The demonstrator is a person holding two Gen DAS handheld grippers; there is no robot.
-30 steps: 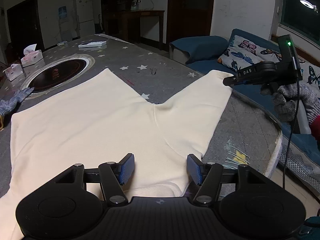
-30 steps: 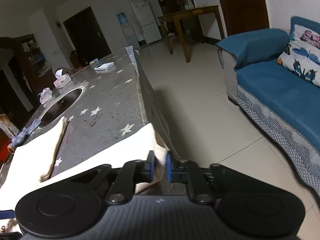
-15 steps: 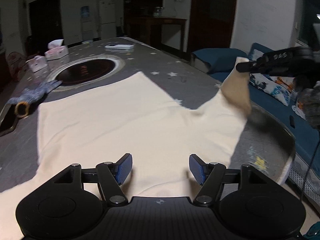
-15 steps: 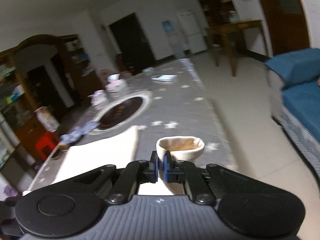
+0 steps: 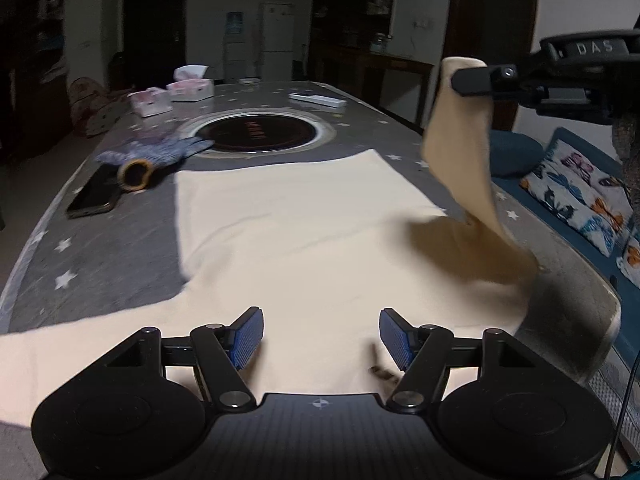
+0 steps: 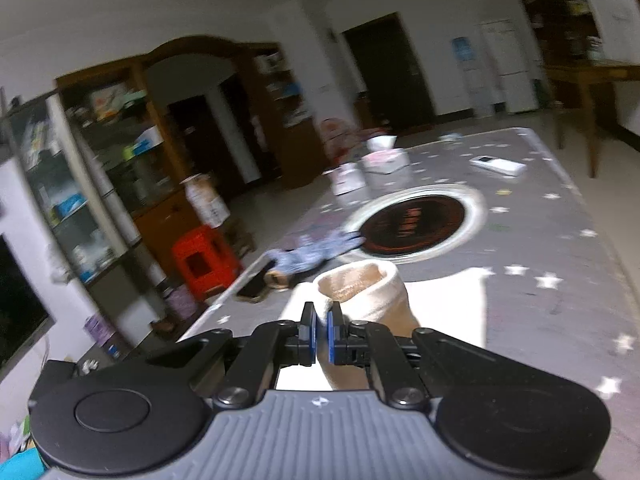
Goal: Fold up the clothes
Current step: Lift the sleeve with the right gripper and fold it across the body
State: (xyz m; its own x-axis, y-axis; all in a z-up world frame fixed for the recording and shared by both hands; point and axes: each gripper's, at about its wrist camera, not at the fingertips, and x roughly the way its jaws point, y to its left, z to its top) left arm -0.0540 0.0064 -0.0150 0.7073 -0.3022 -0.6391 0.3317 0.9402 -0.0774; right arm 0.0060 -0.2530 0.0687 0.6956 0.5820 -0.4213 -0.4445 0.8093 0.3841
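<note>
Cloth (image 5: 304, 240): one cream piece on the table (image 5: 116, 248). Right gripper (image 6: 321, 334) pinches its lifted right sleeve (image 5: 460, 140). Left gripper (image 5: 321, 334) hangs wide apart, holding nothing.

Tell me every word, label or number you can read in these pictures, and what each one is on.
"DAS": on the black body of the right gripper, seen from the left wrist view.
Reddish marks on the round cooktop: too blurred to read.
Blue poster beside the fridge: too small to read.
Nothing else is legible.

Dim room, fisheye warp, motion blur.
</note>
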